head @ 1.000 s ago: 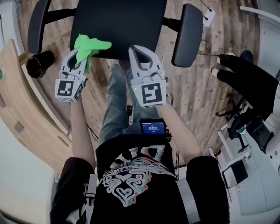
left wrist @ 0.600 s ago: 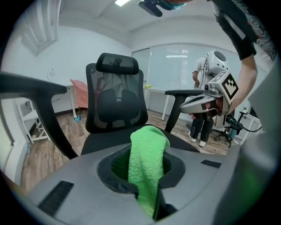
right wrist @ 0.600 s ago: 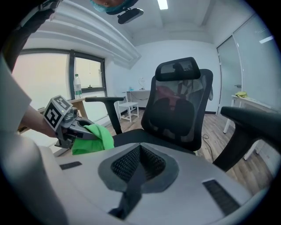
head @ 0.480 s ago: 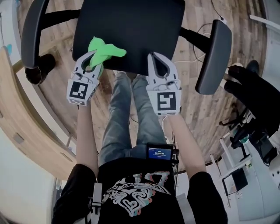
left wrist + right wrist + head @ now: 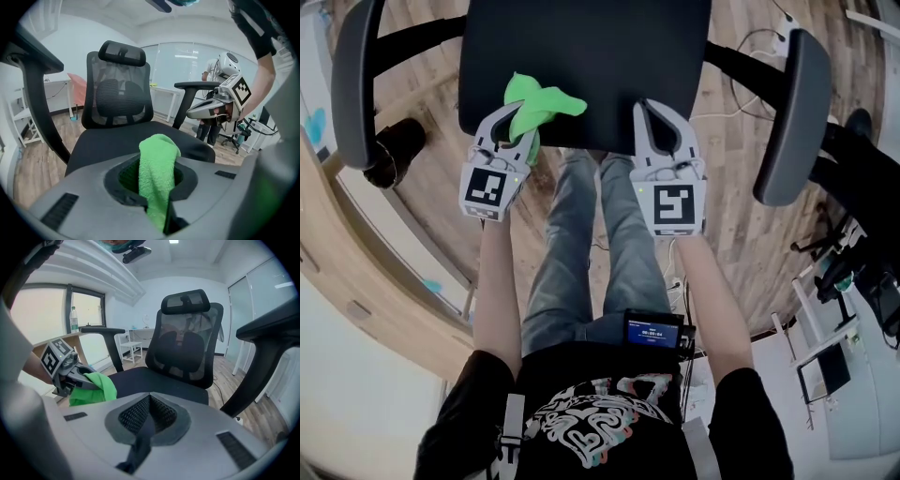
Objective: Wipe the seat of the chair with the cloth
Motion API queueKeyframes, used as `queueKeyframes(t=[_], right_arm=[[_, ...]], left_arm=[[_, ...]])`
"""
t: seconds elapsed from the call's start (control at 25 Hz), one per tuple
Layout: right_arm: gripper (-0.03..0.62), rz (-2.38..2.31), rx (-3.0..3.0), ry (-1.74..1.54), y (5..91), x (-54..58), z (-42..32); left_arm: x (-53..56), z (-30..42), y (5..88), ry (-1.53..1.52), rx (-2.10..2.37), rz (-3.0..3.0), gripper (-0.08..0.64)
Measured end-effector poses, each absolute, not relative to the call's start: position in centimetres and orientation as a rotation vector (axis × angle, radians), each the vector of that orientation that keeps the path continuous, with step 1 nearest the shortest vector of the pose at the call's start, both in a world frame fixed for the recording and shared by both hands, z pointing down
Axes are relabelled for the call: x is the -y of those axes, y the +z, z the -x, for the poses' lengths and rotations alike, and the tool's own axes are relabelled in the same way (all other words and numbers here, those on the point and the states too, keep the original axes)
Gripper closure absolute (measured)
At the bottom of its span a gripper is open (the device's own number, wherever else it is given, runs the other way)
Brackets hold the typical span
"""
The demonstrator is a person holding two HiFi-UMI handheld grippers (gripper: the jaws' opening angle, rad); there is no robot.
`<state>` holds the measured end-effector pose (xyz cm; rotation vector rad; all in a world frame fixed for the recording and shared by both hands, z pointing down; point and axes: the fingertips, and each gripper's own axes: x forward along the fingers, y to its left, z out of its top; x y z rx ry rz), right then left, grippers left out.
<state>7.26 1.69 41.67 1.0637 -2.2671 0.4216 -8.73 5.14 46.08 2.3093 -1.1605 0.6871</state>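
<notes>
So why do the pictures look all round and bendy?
Head view: a wide lens curves the floorboards and armrests around the seat. Left gripper view: black rounded corners, and the green cloth, close to the camera, looks slightly soft. Right gripper view: same rounded frame, with the window glowing pale at left.

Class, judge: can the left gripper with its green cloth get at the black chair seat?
Probably yes. The left gripper, shut on the green terry cloth, is at the front edge of the black padded chair seat; nothing lies on the seat ahead.
</notes>
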Motion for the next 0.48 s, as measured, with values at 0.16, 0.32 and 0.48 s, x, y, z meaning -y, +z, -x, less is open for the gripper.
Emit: queueKeyframes(t=[0.16, 0.32, 0.48], right_arm=[[0.591, -1.084, 2.232, 0.413, 43.0, -1.7, -7.1], [0.591, -1.103, 2.211, 0.456, 44.1, -2.8, -7.0], [0.591, -1.122, 2.210, 0.458, 45.1, -3.3, -7.0]], left_arm=[[-5.1, 8.8, 48.5, 0.762, 1.115, -2.292, 0.503], [-6.1, 8.1, 50.9, 0.836, 1.037, -2.292, 0.503], [-6.0, 7.5, 52.2, 0.849, 1.022, -2.301, 0.503]])
